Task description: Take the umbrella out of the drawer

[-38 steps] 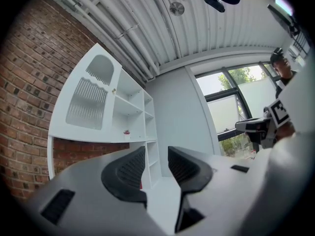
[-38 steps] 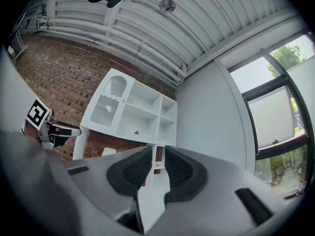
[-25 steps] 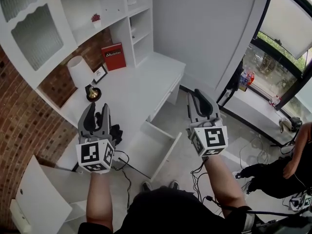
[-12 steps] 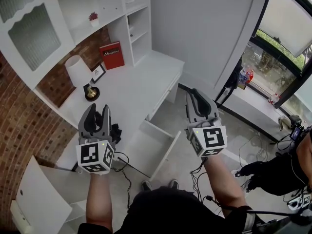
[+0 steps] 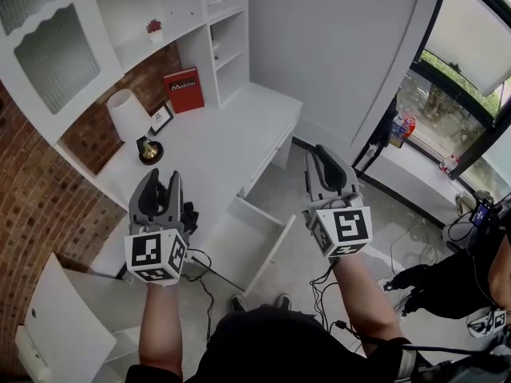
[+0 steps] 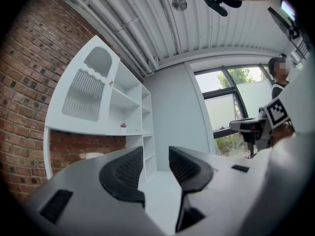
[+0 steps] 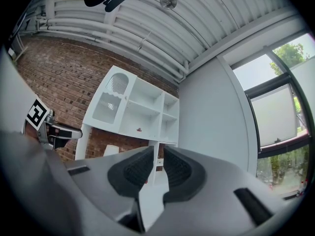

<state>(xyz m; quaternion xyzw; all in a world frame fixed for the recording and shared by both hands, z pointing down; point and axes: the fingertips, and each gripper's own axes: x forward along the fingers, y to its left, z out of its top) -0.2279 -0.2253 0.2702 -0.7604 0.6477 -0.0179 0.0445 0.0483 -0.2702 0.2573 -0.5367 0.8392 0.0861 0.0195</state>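
Bystander (image 5: 447, 286) at lower right shifted; both grippers held still | left gripper (image 5: 160, 180) and right gripper (image 5: 326, 156) showed narrow gaps, nothing held, flanking open drawer (image 5: 239, 246) | umbrella unconfirmed, maybe dark lump (image 5: 190, 218) beside left gripper | risk: jaws too narrow, fumbled grab.

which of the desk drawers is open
The near drawer is pulled out of the desk; the far drawer, toward the shelves, is shut flush.
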